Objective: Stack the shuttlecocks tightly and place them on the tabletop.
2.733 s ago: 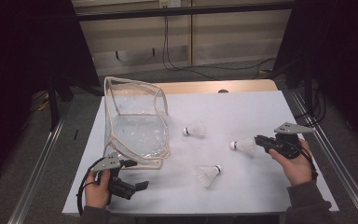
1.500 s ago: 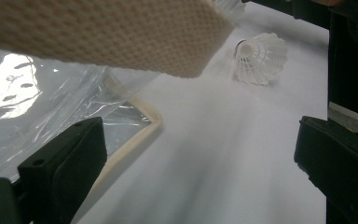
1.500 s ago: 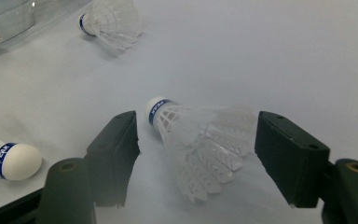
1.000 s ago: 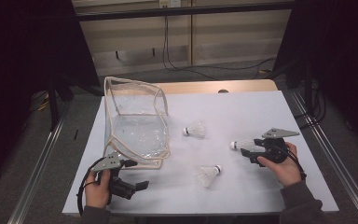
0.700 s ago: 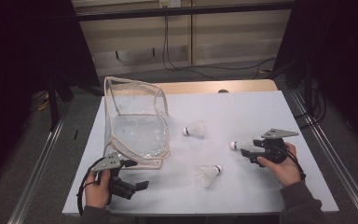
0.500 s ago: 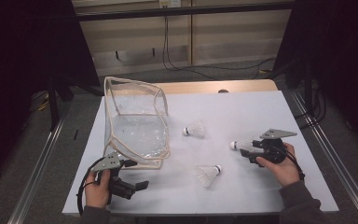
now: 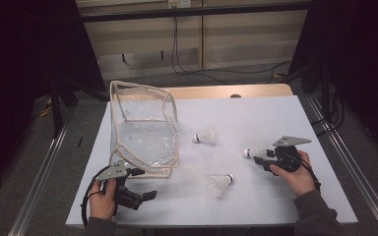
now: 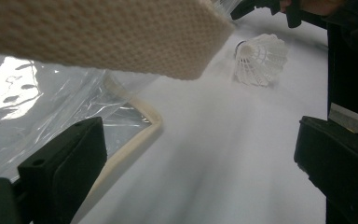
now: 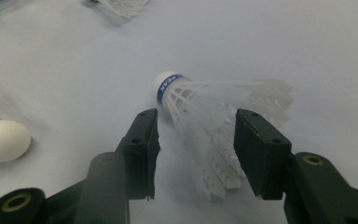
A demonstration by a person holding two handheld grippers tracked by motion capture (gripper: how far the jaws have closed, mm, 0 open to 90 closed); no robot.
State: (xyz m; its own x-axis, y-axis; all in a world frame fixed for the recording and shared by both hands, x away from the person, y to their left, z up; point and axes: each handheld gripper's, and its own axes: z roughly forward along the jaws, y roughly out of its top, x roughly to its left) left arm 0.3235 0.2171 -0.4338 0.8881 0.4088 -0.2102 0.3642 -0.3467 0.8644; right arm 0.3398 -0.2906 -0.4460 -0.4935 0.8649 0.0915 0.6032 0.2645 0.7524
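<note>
Shuttlecocks lie on our white worktop (image 7: pixel 256 123), and the white feathered shuttlecock with the blue-banded cork (image 9: pixel 214 121) sits between the jaws of our right gripper (image 9: pixel 196 149), toward the right edge. Its long axis runs level, cork pointing left toward the middle of the worktop in the high view (image 7: pixel 253 152), feather skirt back toward our right hand (image 7: pixel 295 169). Those jaws have just been closing around the skirt; the right pad seems to meet the feathers, while a gap stays at the left pad, so nothing is clamped. Our left gripper (image 8: pixel 196 154) hangs with jaws spread, nothing between them, beside the clear plastic bag with cream piping (image 7: pixel 142 132). Dark walls, a wooden panel and cables ring the room. The right gripper view reveals the blue lettering; the left gripper view shows a second white shuttlecock (image 8: pixel 261 58) close up.
</note>
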